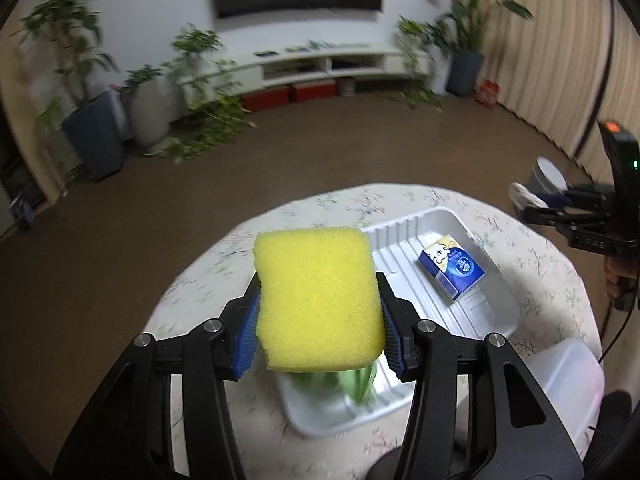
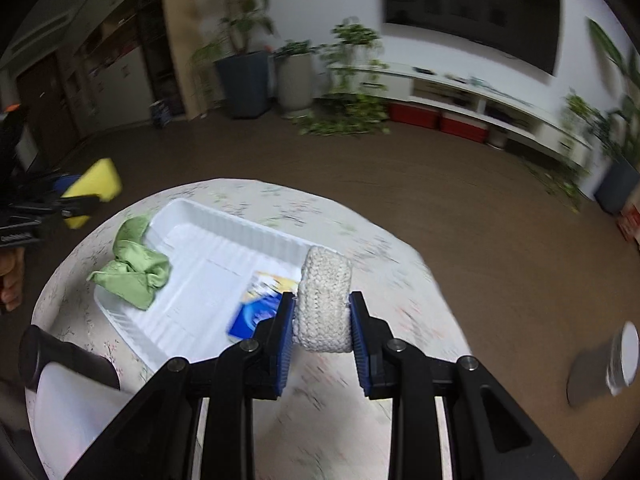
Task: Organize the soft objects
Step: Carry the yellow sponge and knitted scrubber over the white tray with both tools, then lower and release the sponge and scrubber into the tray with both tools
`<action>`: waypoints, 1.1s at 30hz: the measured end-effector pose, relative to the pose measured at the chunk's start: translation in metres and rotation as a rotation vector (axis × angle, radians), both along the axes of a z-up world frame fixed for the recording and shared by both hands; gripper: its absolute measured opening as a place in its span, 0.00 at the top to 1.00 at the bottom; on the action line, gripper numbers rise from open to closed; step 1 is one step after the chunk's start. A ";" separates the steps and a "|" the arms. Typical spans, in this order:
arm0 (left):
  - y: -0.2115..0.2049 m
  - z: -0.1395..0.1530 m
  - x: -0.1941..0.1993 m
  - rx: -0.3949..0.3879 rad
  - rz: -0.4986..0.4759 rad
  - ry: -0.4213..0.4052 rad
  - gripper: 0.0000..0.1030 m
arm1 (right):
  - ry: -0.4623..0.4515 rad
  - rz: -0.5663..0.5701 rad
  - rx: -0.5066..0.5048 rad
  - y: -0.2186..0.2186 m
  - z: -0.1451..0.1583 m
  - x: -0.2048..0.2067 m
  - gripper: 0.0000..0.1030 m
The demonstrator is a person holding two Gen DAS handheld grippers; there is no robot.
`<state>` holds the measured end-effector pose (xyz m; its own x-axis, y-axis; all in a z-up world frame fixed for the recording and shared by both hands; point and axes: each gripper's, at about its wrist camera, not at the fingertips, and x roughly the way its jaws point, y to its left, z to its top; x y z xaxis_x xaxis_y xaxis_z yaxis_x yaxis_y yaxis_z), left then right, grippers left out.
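My left gripper [image 1: 319,320] is shut on a yellow sponge [image 1: 318,300], held above the near end of a white ribbed tray [image 1: 404,240]. Under the sponge a green cloth [image 1: 356,384] lies in the tray, partly hidden. A blue and yellow tissue packet [image 1: 452,268] rests in the tray's far part. My right gripper [image 2: 322,328] is shut on a white knitted pad [image 2: 325,300], raised over the tray's [image 2: 208,248] right end, beside the tissue packet [image 2: 256,308]. The green cloth [image 2: 134,268] sits bunched at the tray's left corner. The right view also shows the yellow sponge [image 2: 96,190] at far left.
A small round table with a floral cloth [image 1: 208,276] carries the tray. A translucent plastic box [image 1: 568,384] sits at its near right edge. A grey bin [image 2: 600,364] stands on the brown floor to the right. Potted plants and a white low shelf line the far wall.
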<state>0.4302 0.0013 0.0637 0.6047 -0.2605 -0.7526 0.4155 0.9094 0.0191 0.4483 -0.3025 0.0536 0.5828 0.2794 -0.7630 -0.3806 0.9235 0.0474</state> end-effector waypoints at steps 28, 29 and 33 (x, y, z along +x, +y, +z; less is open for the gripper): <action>-0.069 -0.112 0.024 0.249 -0.247 0.179 0.51 | 0.116 0.386 -0.186 0.116 -0.083 0.028 0.72; -0.069 -0.111 0.024 0.242 -0.247 0.176 0.50 | 0.117 0.385 -0.184 0.116 -0.083 0.028 0.72; -0.068 -0.110 0.024 0.234 -0.239 0.181 0.50 | 0.118 0.385 -0.179 0.116 -0.084 0.028 0.72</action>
